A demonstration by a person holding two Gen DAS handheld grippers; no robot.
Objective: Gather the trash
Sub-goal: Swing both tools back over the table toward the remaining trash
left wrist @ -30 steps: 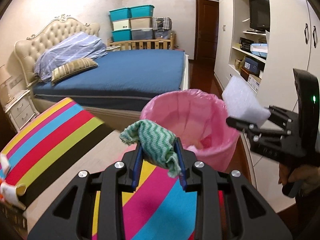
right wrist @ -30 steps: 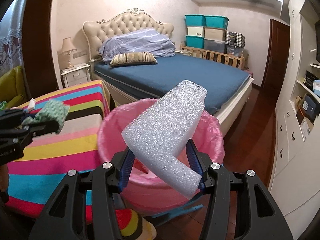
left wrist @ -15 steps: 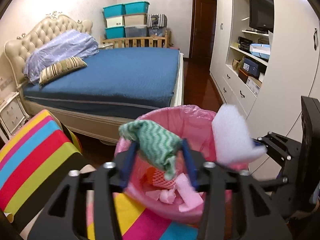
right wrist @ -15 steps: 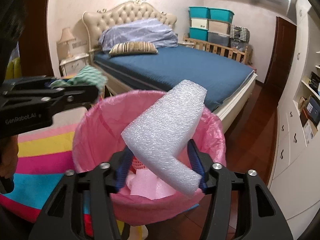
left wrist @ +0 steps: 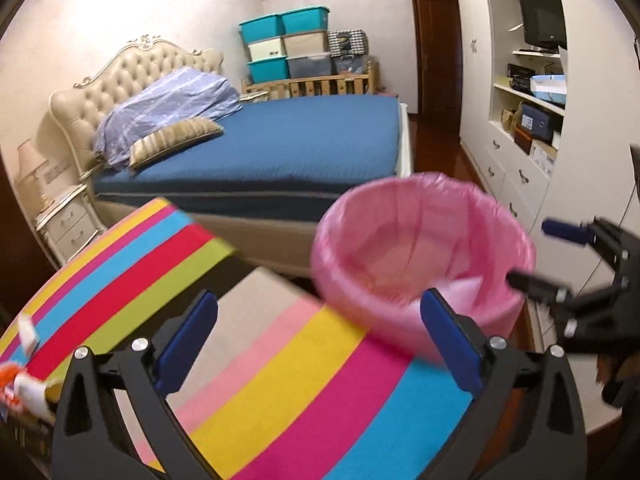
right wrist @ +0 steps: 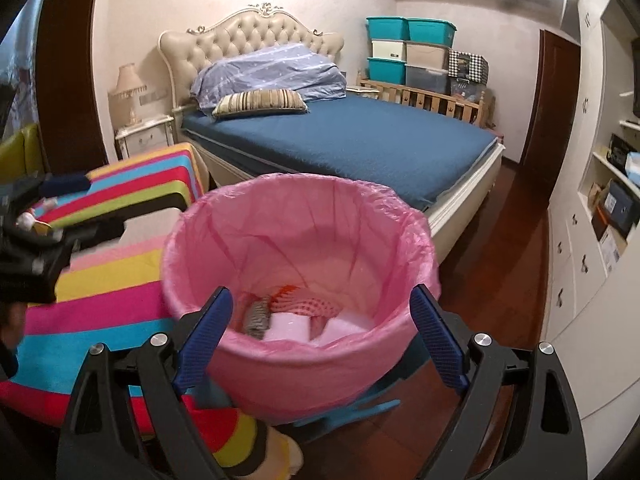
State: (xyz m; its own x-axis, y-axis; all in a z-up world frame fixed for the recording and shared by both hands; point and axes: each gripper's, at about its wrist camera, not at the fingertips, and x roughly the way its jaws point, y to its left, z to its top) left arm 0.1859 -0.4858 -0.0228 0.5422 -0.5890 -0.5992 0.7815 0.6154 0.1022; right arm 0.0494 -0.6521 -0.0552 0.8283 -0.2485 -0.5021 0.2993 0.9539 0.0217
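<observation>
A pink-lined bin (left wrist: 420, 220) (right wrist: 300, 380) stands at the edge of the striped table (left wrist: 280, 380) (right wrist: 100, 280). Inside it lie white foam (right wrist: 288, 326), a green-grey cloth (right wrist: 256, 316) and red mesh (right wrist: 316, 304). My left gripper (left wrist: 320, 320) (right wrist: 84, 206) hovers over the table left of the bin, its jaws opening with nothing between them. Just in front of the bin's near rim is my right gripper (right wrist: 322, 300) (left wrist: 540, 254), its jaws also opening and nothing in them. Small white and orange scraps (left wrist: 24, 384) lie on the table's left edge.
A bed (right wrist: 360, 148) with a blue cover fills the room behind the bin. White cupboards and shelves (left wrist: 520, 152) line the right wall above a dark wooden floor (right wrist: 500, 280). A nightstand (right wrist: 144, 140) stands left of the bed. A blue plastic thing (right wrist: 352, 412) lies under the bin.
Both grippers let go: the green cloth and the white foam dropped from them into the bin. The left gripper drew back from above the bin to over the table.
</observation>
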